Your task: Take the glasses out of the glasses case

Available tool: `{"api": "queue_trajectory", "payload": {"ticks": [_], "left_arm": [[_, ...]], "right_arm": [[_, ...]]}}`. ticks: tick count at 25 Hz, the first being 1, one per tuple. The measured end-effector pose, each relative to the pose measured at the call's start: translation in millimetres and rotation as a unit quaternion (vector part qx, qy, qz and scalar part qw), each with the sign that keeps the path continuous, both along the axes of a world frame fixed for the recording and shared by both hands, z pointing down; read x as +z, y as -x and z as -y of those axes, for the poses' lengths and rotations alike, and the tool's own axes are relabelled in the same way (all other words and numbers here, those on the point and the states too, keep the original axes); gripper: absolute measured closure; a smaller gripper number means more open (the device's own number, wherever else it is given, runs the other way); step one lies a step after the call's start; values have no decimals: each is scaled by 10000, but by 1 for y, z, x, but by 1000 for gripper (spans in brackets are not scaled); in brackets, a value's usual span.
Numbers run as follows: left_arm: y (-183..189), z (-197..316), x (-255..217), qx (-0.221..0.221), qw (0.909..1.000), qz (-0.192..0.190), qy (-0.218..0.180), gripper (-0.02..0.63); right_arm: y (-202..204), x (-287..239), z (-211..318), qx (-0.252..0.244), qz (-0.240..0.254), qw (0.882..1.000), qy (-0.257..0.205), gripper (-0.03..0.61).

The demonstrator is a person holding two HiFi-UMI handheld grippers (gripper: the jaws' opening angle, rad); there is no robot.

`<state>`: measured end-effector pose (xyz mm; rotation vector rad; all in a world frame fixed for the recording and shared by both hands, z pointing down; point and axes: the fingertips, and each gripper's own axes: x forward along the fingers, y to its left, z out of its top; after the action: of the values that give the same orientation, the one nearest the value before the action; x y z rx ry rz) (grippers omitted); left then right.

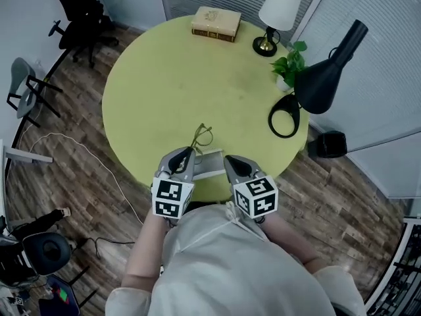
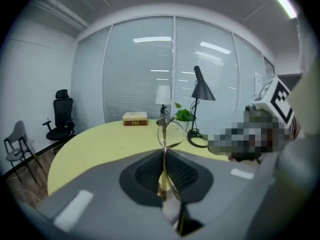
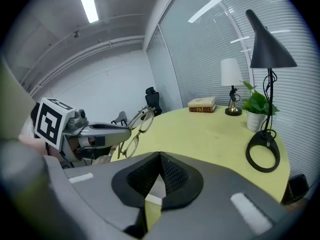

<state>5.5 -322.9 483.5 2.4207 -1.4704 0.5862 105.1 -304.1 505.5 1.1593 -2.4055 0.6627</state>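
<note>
Glass-walled office with a round yellow-green table [image 1: 171, 84]; over its near edge the left gripper [image 1: 187, 154] is pressed together on thin gold wire-framed glasses [image 1: 202, 137], whose lenses stick out past its tips; just to the right, the right gripper [image 1: 228, 160] pinches the flat grey glasses case [image 1: 210, 165] by its edge; at the far side are a tan book [image 1: 216, 24], a white-shaded lamp [image 1: 276, 12] and a black desk lamp [image 1: 322, 78].

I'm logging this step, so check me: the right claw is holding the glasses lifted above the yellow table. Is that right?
No. It is the left claw that holds the glasses lifted above the yellow table, its jaws pinched on the frame, as the left gripper view shows. The right claw is closed on the glasses case.
</note>
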Motion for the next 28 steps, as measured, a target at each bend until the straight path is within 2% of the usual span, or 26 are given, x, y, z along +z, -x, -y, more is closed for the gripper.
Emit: {"api": "queue_trajectory", "payload": {"ticks": [3, 7, 10, 21, 28], "left_arm": [[11, -1, -14, -412, 9990, -103, -155, 597], [26, -8, -35, -948, 9938, -432, -380, 597], [33, -15, -49, -1150, 9896, -600, -614, 597], [29, -25, -59, -1108, 9883, -711, -770, 597], [27, -26, -60, -1136, 9880, -655, -819, 597]], "right_arm": [[3, -12, 2, 6, 20, 9997, -238, 579], [4, -26, 2, 63, 112, 9987, -500, 580], [5, -36, 2, 102, 171, 9973, -710, 580], [7, -51, -6, 31, -19, 9942, -1076, 580], [-2, -59, -2, 241, -56, 9918, -1252, 580]]}}
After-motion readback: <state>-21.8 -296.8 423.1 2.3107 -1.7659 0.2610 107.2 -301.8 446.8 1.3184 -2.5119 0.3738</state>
